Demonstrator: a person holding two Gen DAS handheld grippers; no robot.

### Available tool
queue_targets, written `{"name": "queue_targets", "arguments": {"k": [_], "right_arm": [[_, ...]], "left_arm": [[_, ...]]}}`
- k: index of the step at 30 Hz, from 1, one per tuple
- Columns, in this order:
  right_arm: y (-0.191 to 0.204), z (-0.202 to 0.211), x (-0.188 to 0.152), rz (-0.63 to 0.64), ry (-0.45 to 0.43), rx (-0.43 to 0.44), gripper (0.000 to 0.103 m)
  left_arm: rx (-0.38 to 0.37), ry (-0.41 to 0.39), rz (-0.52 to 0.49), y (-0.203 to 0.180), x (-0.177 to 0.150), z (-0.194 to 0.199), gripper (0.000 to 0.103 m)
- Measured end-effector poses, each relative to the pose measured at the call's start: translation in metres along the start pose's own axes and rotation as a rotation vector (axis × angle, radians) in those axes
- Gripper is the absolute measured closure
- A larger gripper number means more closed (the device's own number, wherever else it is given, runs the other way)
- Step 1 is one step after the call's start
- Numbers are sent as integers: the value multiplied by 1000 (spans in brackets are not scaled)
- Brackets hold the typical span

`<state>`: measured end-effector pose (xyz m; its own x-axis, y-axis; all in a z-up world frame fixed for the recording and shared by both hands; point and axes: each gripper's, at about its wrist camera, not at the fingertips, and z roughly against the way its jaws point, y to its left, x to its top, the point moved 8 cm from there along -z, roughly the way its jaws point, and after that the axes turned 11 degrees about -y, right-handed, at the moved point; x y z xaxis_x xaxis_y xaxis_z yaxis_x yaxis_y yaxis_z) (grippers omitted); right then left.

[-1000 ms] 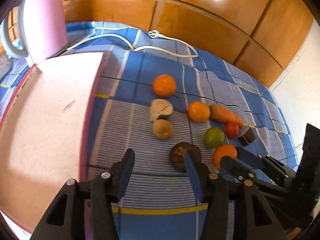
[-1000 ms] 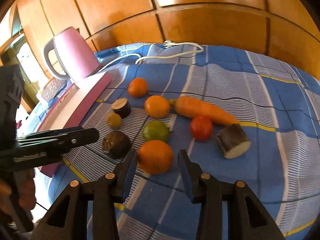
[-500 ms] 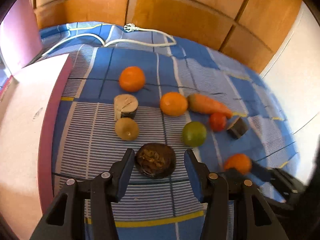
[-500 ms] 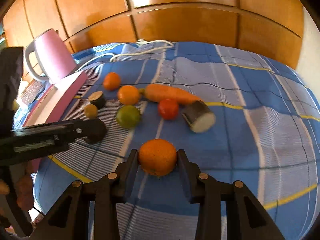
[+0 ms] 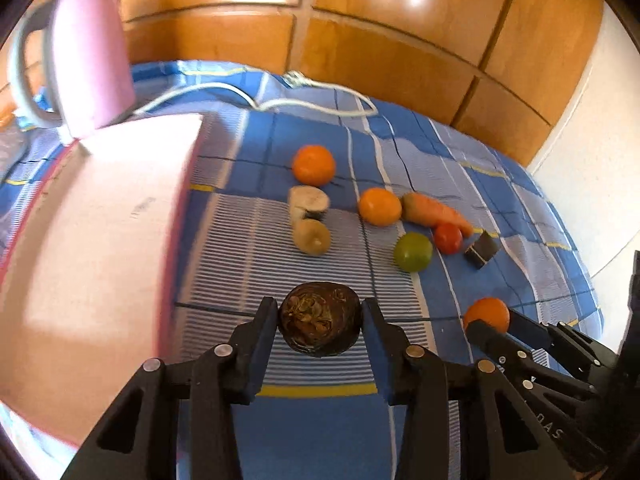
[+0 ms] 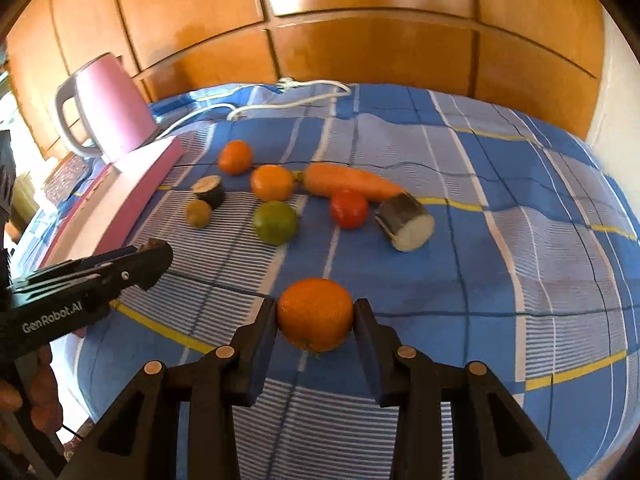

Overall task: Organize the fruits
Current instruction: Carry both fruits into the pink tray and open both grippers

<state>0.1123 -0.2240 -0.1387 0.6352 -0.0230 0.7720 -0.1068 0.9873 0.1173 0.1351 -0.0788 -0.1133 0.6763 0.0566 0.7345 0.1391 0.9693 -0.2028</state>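
My left gripper (image 5: 319,322) is shut on a dark brown wrinkled fruit (image 5: 319,324) held above the blue checked cloth (image 5: 312,432). My right gripper (image 6: 315,314) is shut on an orange (image 6: 314,314), lifted off the cloth; it also shows at the right of the left wrist view (image 5: 487,314). On the cloth lie two more oranges (image 5: 313,164) (image 5: 379,207), a carrot (image 5: 436,210), a red tomato (image 5: 448,238), a green lime (image 5: 413,252), a small brownish fruit (image 5: 311,237) and two dark-skinned cut pieces (image 5: 307,202) (image 5: 481,249).
A pink flat box (image 5: 92,220) lies at the left with a pink kettle (image 5: 90,60) behind it. A white cable (image 5: 280,98) runs along the cloth's far side. Wooden panels (image 5: 400,40) stand behind.
My left gripper closed on the dark fruit and lifted it. My right gripper, holding the orange, swung a little so the fruit pile sits further off.
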Motion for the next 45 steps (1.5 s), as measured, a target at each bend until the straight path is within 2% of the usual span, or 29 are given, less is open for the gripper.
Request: {"name": "queue_targets", "arguments": {"k": [7, 15, 21, 27, 30, 32, 35, 45], "right_arm": [[46, 0, 14, 58, -1, 107, 64], [128, 1, 43, 134, -6, 281, 64], [183, -8, 68, 145, -3, 368, 64], [218, -27, 72, 126, 32, 398, 62], [222, -25, 67, 122, 36, 393, 62], [221, -25, 62, 115, 39, 385, 62], [210, -23, 54, 98, 43, 356, 62], [137, -24, 34, -14, 40, 185, 62]], "left_arm": [[52, -124, 39, 38, 24, 43, 60], [206, -212, 111, 119, 44, 75, 60], [327, -233, 148, 164, 39, 88, 58], [338, -258, 188, 177, 35, 98, 54], [332, -269, 195, 177, 38, 102, 53], [325, -273, 196, 174, 38, 103, 46], [320, -266, 198, 171, 36, 100, 46], [269, -218, 128, 136, 22, 84, 46]]}}
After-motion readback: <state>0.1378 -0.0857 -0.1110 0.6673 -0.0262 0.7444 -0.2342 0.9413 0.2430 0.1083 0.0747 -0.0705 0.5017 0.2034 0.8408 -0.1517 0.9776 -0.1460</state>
